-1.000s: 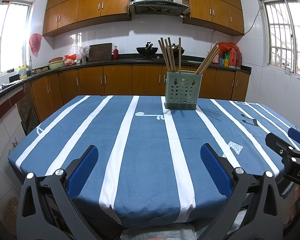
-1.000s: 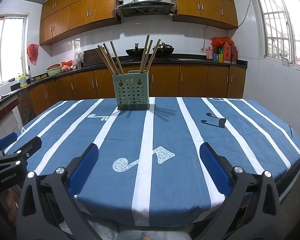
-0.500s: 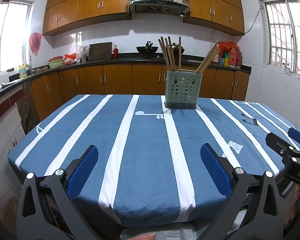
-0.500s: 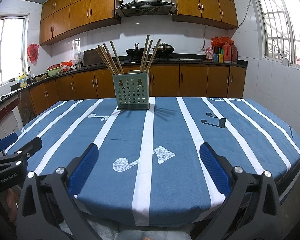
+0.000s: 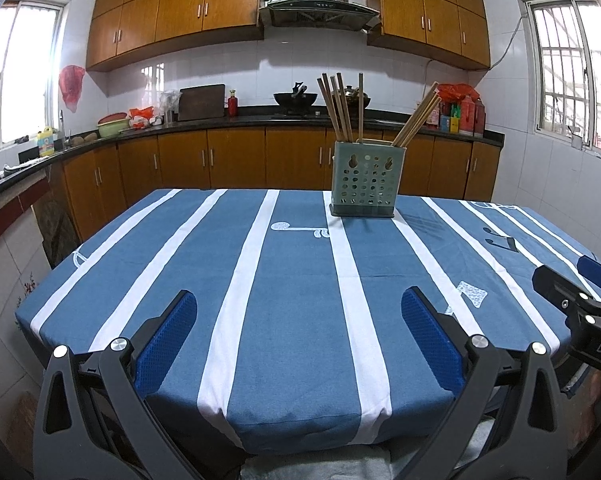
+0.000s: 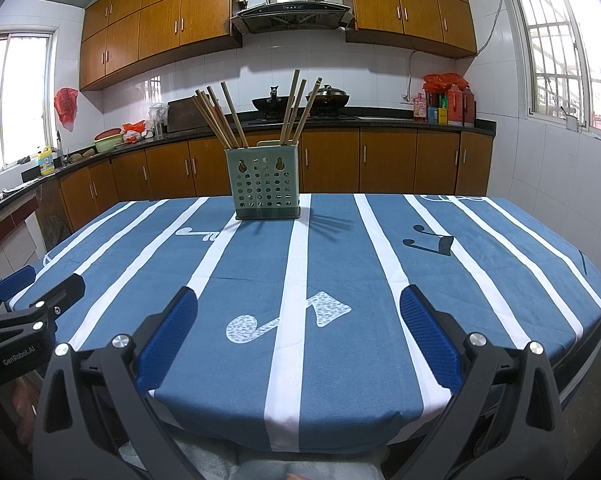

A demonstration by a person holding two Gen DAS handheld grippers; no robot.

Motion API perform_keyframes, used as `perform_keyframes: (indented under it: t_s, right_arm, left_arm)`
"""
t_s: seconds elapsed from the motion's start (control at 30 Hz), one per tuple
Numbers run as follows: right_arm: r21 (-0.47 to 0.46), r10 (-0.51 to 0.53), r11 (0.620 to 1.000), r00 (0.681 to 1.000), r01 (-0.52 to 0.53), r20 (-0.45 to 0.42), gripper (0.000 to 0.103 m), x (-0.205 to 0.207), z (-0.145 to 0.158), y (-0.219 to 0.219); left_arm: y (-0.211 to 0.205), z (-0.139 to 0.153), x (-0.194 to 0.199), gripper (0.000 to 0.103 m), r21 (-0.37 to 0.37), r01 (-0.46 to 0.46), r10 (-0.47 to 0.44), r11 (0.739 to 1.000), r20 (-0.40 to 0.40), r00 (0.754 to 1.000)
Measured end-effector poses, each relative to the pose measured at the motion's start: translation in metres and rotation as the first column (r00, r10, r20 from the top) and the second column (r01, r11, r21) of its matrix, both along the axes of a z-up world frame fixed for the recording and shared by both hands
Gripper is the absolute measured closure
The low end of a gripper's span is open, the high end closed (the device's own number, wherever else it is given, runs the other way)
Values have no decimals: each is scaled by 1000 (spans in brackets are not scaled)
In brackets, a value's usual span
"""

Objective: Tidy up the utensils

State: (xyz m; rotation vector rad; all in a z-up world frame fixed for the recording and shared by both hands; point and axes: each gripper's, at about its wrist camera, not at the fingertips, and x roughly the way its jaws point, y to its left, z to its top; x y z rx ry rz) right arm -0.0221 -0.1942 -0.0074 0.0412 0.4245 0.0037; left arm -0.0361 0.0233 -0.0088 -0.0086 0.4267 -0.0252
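Note:
A pale green perforated utensil holder stands on the far side of the table, also in the right wrist view. Several wooden chopsticks stand in it in two bunches, also in the right wrist view. My left gripper is open and empty above the table's near edge. My right gripper is open and empty too, to the right of the left one. Each shows at the edge of the other's view.
The table wears a blue cloth with white stripes and music-note prints. Kitchen counters with cabinets run behind and to the left. A wok sits on the stove. Bottles stand at the counter's right end.

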Motion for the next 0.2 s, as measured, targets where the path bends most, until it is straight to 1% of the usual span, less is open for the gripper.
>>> perform_keyframes:
  t_s: [0.2]
  right_arm:
    - [0,0,1000,1000,0,0,4,0,-1,-1]
  left_arm:
    - [1,1,-1,2,-3,2,-2,1000,-5,1000]
